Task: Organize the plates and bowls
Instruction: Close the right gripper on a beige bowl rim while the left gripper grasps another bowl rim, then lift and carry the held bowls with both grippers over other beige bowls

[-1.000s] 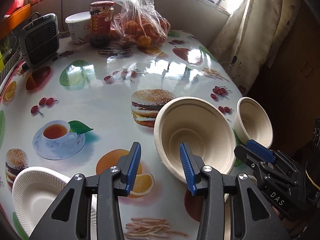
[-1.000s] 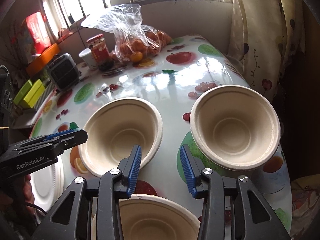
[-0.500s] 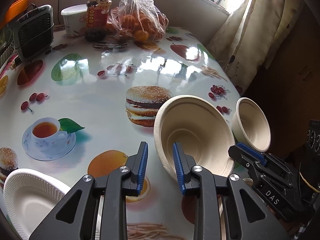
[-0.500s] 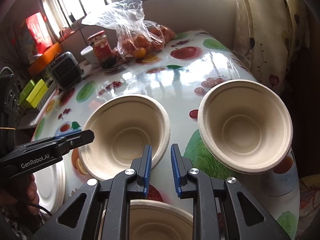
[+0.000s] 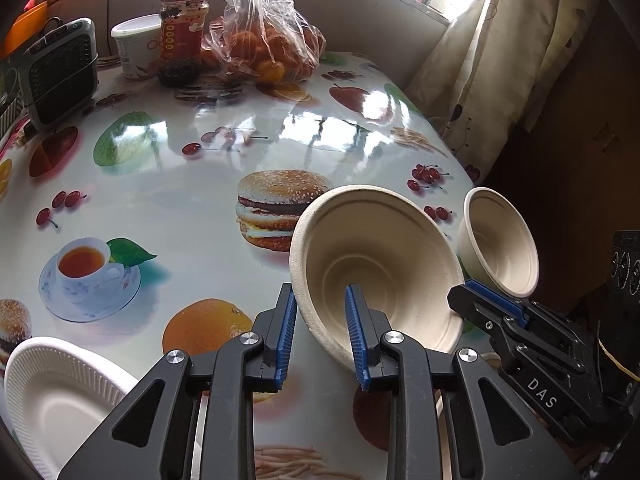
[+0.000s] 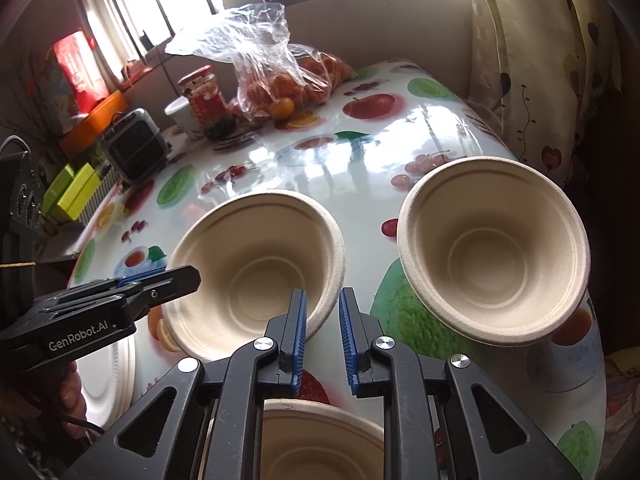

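Beige pulp is what the task's bowls are made of, and the middle bowl (image 5: 400, 248) sits on the glossy printed counter (image 5: 180, 208) between the two tools. The left tool (image 5: 316, 296) has just been closing and straddles this bowl's near rim, one blue pad outside the wall and one inside, apparently clamped on it. The right tool (image 6: 323, 296) has its pads drawn together at the same bowl's opposite edge; whether they actually pinch the rim cannot be told. The step in hand looks like picking up this bowl to nest it in another. To do that well, the left tool should bite low enough on the sloping wall that the thin pulp does not fold or slip out. The bowl should then rise level before it travels, and the right tool should either share the load or move clear of the path. Lowering it centred over the target should stop the rims from catching. Three pulp bowls are countable: the middle bowl, the right bowl (image 6: 496, 248) close to the counter's edge, and a near bowl (image 6: 320, 440) beneath the right tool. One white plate (image 5: 60, 392) shows at the left corner, possibly a stack. At the back stand one jar (image 5: 184, 32), one white tub (image 5: 134, 48), one bag of oranges (image 5: 260, 40) and one small heater (image 5: 60, 68).
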{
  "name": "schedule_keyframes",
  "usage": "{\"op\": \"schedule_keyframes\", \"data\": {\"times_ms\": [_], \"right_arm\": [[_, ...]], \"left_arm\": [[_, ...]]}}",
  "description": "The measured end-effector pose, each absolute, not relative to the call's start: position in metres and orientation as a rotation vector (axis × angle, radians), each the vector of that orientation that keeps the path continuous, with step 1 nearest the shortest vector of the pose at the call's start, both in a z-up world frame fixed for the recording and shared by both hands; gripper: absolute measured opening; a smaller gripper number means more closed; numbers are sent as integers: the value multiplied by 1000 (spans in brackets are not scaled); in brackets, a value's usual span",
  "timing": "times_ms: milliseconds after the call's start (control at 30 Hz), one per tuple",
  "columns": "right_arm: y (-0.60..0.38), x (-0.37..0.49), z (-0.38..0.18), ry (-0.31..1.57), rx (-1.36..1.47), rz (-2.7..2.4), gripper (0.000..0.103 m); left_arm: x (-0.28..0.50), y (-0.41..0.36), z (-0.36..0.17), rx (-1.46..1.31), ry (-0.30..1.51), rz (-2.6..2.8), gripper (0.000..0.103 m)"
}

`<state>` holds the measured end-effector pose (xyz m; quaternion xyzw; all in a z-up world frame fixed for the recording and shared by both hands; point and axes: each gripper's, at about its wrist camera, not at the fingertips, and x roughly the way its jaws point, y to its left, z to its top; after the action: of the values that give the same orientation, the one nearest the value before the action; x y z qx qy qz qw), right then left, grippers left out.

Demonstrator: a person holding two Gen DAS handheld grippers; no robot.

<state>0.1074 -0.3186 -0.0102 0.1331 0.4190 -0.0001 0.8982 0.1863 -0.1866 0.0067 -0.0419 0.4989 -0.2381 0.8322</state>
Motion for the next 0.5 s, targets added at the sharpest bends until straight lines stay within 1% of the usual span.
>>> {"op": "schedule_keyframes", "data": {"times_ms": [500], "right_arm": [[-321,88,5,812,289,-5,17]], "left_arm": [[172,-187,23,-70,1008,-531,26]]}}
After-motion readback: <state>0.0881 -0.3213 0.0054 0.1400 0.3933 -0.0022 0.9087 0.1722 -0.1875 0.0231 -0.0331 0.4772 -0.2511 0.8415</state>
